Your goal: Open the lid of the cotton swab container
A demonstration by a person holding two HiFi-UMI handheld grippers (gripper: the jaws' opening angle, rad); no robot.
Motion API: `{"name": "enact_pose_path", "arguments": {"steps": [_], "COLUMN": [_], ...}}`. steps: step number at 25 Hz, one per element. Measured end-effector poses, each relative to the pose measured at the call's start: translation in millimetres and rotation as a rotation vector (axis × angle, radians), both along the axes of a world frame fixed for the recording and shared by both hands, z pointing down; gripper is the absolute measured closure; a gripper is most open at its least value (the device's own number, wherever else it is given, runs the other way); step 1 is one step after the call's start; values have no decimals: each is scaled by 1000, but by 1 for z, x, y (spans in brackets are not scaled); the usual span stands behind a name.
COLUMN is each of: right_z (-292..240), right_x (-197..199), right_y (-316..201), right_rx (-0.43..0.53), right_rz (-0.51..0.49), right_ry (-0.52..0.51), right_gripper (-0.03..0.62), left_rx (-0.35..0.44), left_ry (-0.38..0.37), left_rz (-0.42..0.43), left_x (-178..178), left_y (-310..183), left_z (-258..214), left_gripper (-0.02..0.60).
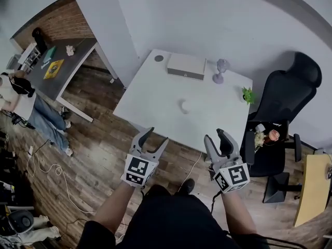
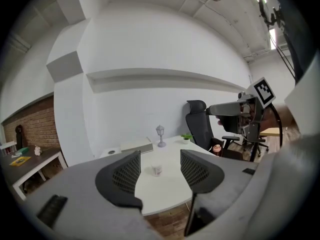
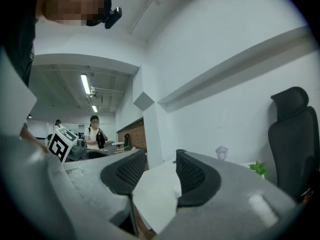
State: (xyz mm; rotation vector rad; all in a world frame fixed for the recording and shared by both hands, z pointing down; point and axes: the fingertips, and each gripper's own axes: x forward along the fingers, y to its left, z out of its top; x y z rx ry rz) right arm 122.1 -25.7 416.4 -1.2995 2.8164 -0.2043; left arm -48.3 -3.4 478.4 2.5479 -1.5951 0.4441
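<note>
Head view, looking steeply down. The cotton swab container point(image 1: 185, 106), a small white cylinder, stands upright near the middle of a white table point(image 1: 150, 113). It is apart from everything else on the table and too small to show whether its lid is shut. Along the far edge of the table lie a flat white box point(image 1: 185, 66), a small lamp point(image 1: 221, 70) just to its right, and a potted plant point(image 1: 248, 95) near the right corner. A black office chair point(image 1: 288, 100) stands beside the table's right side.

The left gripper point(image 1: 156, 135) and the right gripper point(image 1: 215, 136) are held side by side over the wooden floor point(image 1: 98, 154). Both stop short of the table's near edge and are well apart from the container. Each points toward the table.

Left gripper view. The two dark jaws are spread and nothing is between the pads. The distant container appears in the gap between them, resting on the table top, with the lamp and box behind it. The right gripper shows at the right of this view.

Right gripper view. The jaws are likewise spread and hold nothing. Only the table's corner is seen through the gap. The marker cube point(image 3: 61, 143) of the left gripper appears at the left, and a standing person point(image 3: 95, 132) is visible far behind it.
</note>
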Motion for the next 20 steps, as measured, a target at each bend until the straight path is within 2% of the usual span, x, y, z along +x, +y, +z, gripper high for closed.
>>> {"name": "enact_pose_path", "arguments": {"steps": [3,8,13,20], "right_z": [2,11,12,12], "right_x": [4,12,15,-8], "right_y": [-14,-39,-71,-118], "right_rx": [-7,-35,-39,-73], "right_rz": [1,54,153,290], "right_ry": [-8,11,54,99], "right_gripper": [401,402,402,405], "left_rx": [-58,-125,-157,-235], "left_ry": [23,3,-67,-67], "left_rz": [17,69,184,345], "left_x": [8,10,7,1], "left_y": [-22,-63,-104,-154], "left_z": [18,59,102,146], "left_gripper": [336,336,336,336]}}
